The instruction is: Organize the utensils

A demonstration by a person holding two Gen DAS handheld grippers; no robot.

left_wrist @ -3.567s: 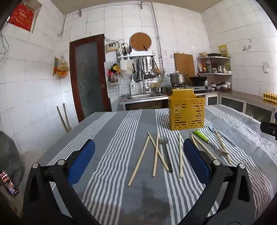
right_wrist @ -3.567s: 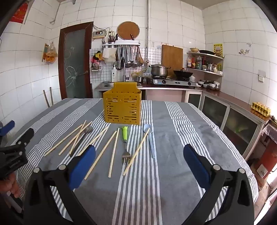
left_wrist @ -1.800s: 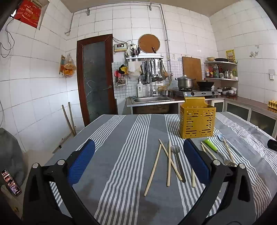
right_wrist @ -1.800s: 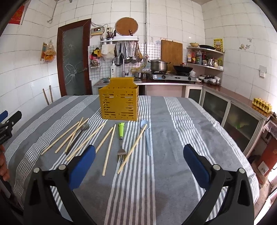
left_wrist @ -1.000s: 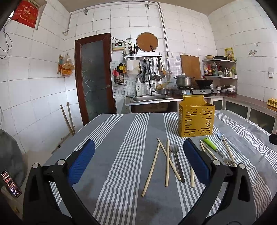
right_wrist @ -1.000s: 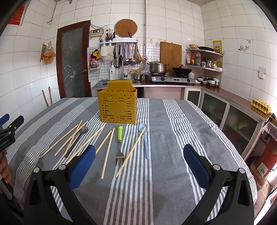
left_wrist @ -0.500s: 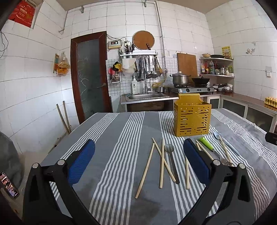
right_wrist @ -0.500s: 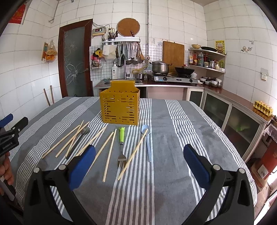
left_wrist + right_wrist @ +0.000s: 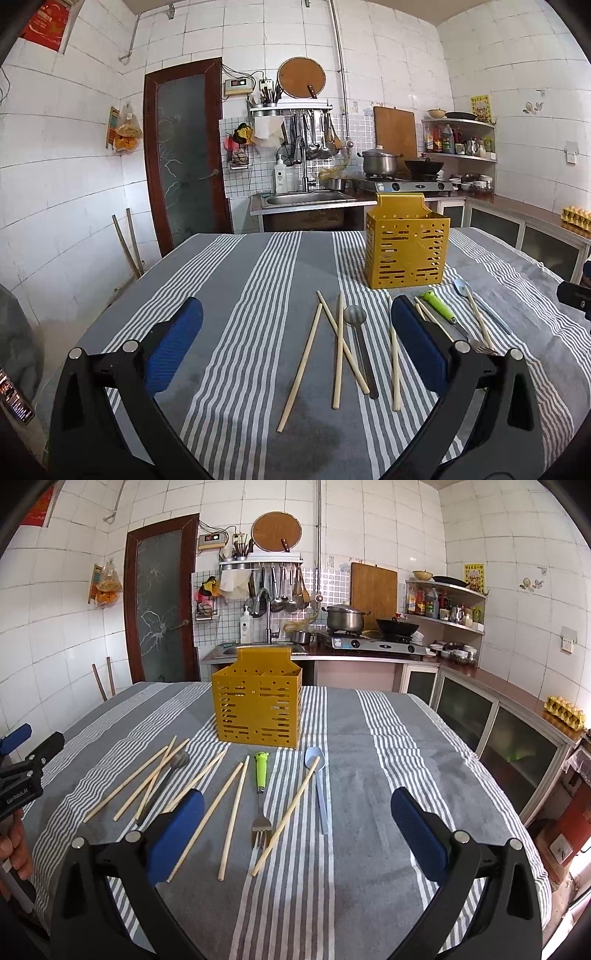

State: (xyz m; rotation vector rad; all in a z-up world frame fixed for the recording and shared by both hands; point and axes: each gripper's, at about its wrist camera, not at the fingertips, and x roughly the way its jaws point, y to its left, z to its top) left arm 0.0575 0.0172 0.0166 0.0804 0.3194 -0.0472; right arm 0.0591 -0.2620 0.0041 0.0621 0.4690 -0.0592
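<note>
From the left wrist, the left gripper (image 9: 295, 343) hovered, jaws wide and empty, over crossed chopsticks (image 9: 338, 347) on the bench (image 9: 240, 295). From the right wrist, the right gripper (image 9: 295, 823) gaped over the fork (image 9: 261, 797), before the yellow caddy (image 9: 256, 710). Overlapping sticks could roll or scatter if pinched carelessly.

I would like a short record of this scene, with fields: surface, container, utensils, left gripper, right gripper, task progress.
surface: table with grey striped cloth
container: yellow slotted holder, upright, nothing visible inside
utensils: wooden chopsticks scattered loose; fork with green handle; light blue spoon with one chopstick lying across it; dark metal spoon
left gripper: open, above the cloth, holding nothing
right gripper: open, holding nothing
task progress: not begun; all utensils lie on the cloth in front of the holder
</note>
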